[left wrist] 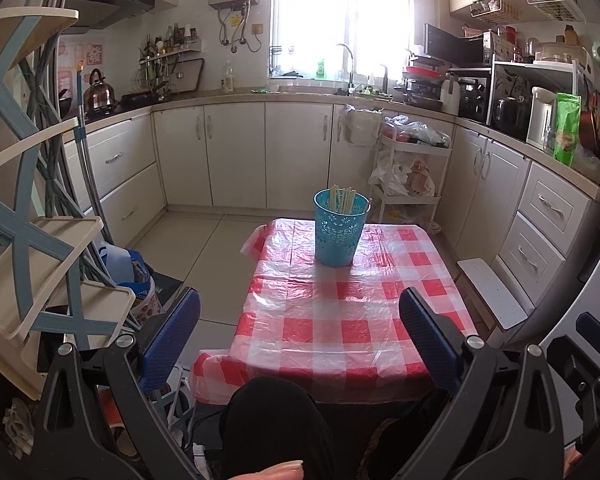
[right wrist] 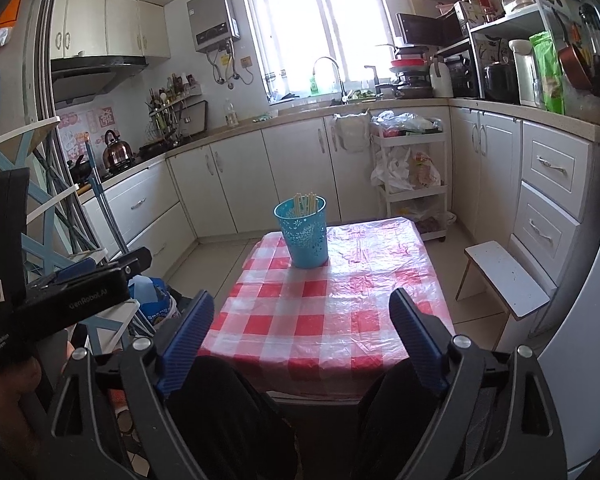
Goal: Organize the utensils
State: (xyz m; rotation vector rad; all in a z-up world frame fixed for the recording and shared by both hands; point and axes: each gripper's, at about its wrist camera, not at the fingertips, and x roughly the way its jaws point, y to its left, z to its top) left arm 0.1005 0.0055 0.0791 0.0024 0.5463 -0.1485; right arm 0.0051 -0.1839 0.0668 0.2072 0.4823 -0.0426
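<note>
A blue perforated bucket point(left wrist: 340, 232) stands at the far end of a small table with a red-and-white checked cloth point(left wrist: 332, 320); a bundle of pale chopsticks point(left wrist: 342, 200) stands upright inside it. The right wrist view shows the same bucket point(right wrist: 305, 236), chopsticks point(right wrist: 305, 204) and table point(right wrist: 328, 312). My left gripper point(left wrist: 300, 320) hangs open over the table's near end, nothing between its blue pads. My right gripper point(right wrist: 302, 324) is also open and holds nothing, well short of the bucket. The left gripper's black body point(right wrist: 72, 300) shows at the left of the right wrist view.
A person's dark-clad knees point(left wrist: 276, 424) sit under the table's near edge. A blue-and-cream folding rack point(left wrist: 40, 240) leans at the left with bags below. A white stool point(right wrist: 504, 280) stands right of the table; a white trolley point(right wrist: 412, 176) and kitchen cabinets lie beyond.
</note>
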